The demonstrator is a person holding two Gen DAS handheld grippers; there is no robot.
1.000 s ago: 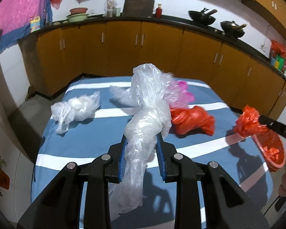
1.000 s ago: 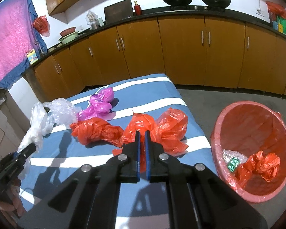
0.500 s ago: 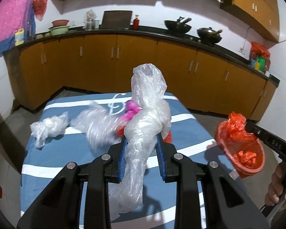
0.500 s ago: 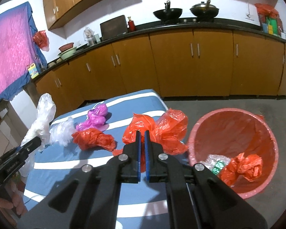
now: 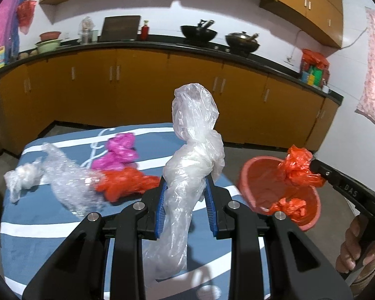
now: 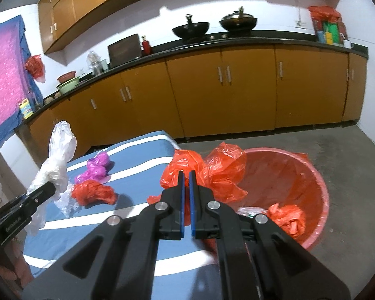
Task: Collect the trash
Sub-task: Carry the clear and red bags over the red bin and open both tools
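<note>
1. Trash: a clear plastic bag (image 5: 192,165) is clamped in the left hand-held gripper (image 5: 185,197) above the striped counter (image 5: 50,215).
2. Right hand-held gripper (image 6: 186,187) pinches an orange bag (image 6: 212,170) over the red bin's (image 6: 320,182) rim, beside the counter's right edge.
3. Magenta bag (image 5: 120,150) lies near the far edge.

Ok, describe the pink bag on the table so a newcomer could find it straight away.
Start at the blue, white-striped table in front of the brown cabinets. On its far half lies a row of crumpled plastic bags; the magenta bag lies just behind the loose orange-red bag. It is the only pink piece there: its neighbours are clear or orange-red.
</note>
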